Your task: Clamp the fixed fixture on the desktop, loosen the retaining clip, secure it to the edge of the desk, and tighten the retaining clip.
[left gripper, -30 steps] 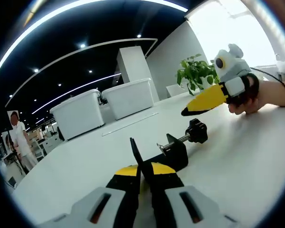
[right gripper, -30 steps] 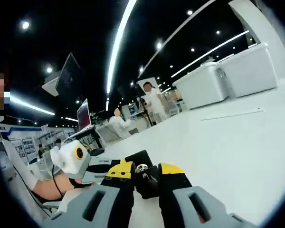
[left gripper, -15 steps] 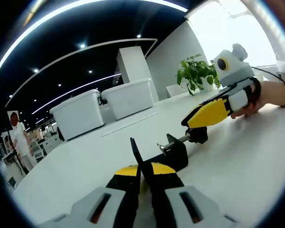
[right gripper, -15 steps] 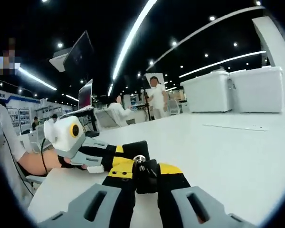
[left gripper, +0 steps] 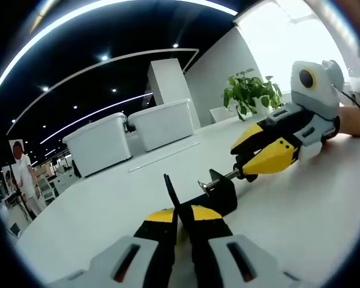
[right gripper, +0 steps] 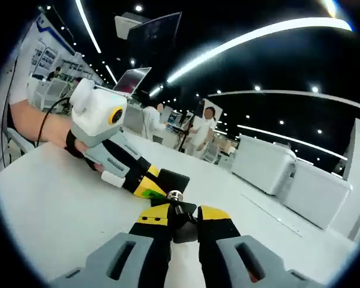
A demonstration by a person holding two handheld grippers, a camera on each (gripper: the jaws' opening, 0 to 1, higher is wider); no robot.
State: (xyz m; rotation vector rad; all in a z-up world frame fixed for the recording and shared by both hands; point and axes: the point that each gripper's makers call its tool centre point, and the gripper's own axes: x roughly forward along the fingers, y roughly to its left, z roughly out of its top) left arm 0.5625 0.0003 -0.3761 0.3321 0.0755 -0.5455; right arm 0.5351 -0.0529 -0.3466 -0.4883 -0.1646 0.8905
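My left tool [left gripper: 179,225] is closed on the black clamp [left gripper: 219,195], pinching its thin upright plate just ahead of my jaw tips and holding the body down on the white desk [left gripper: 300,222]. From that tool the clamp's screw [left gripper: 221,178] runs forward and to the right, and at its far end my right tool [left gripper: 247,163] has the knob between its yellow jaws. In the right gripper view the same grip shows close up: the right tool [right gripper: 177,217] is shut on the knob [right gripper: 181,215], the bright screw tip sitting right at the jaw tips, with the left tool [right gripper: 145,183] reaching in from the left just beyond it.

I judge the clamp to be stiff metal, fairly heavy for its size and not fragile, so it will take a firm squeeze. The plate is thin and smooth, though, and it may twist in the left jaws once I put torque on the screw, so I want the left grip deep and steady. The knob is the place to turn; it looks ribbed, which should give the jaws bite, but it is small and round and could slip out if I roll the wrist off axis.

Loosening looks to be the step in hand; the clamp sits well in from any desk edge I can see, with two white bins [left gripper: 132,132] and a potted plant [left gripper: 252,96] far ahead
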